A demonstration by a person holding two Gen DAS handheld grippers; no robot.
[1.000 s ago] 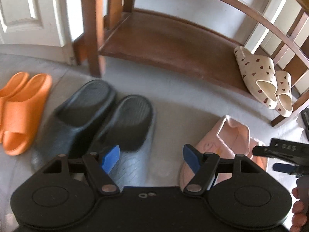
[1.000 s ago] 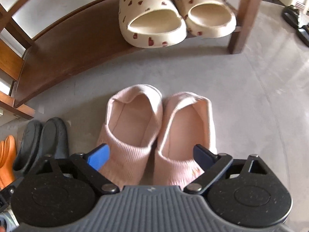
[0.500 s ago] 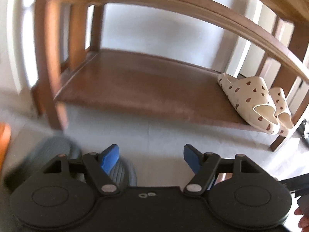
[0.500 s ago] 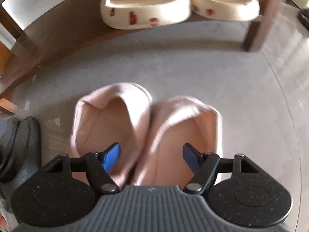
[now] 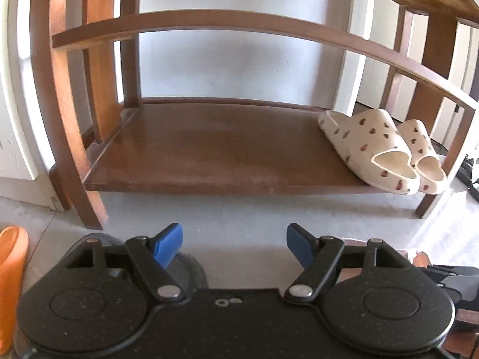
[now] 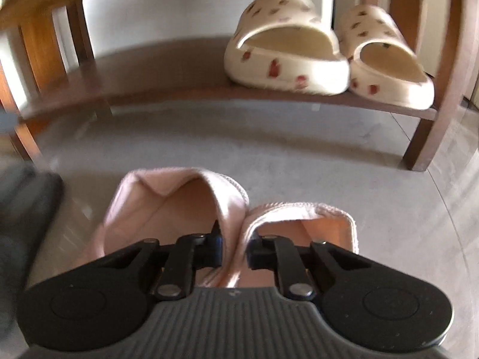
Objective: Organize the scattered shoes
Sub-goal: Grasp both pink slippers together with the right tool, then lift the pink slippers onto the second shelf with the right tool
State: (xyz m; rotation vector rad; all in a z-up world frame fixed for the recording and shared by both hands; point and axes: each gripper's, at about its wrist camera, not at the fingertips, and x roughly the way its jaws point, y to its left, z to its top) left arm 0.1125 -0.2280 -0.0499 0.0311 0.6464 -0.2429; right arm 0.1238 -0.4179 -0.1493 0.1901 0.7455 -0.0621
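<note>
Right gripper (image 6: 234, 246): jaws drawn together, one finger inside each of the two pink slippers (image 6: 167, 209), pinching their adjoining inner walls between the pads. The pink slippers lie side by side on the grey floor (image 6: 299, 155), directly under and just ahead of the gripper, openings facing it, toes toward the wooden shoe rack (image 6: 425, 137). The left-hand slipper of the pair stands a little further forward than the right-hand one.

Left gripper (image 5: 234, 239): jaws spread wide, blue pads (image 5: 167, 240) well apart, nothing between them but bare floor. It points at the low shelf (image 5: 209, 149) of the rack, most of whose surface is unoccupied. The toe of a dark grey slide (image 5: 185, 272) shows just below the left-hand pad, largely hidden by the gripper body; whether the pad touches it cannot be told. An orange slide (image 5: 12, 284) lies at the far left edge of the left wrist view, on the floor beside the rack's front leg.

Rack contents: a pair of cream slides with red heart spots (image 5: 368, 146) sits at the right end of the low shelf, heels at its front edge. In the right wrist view the same pair lies beyond the pink slippers and to their right, well apart from them.
</note>
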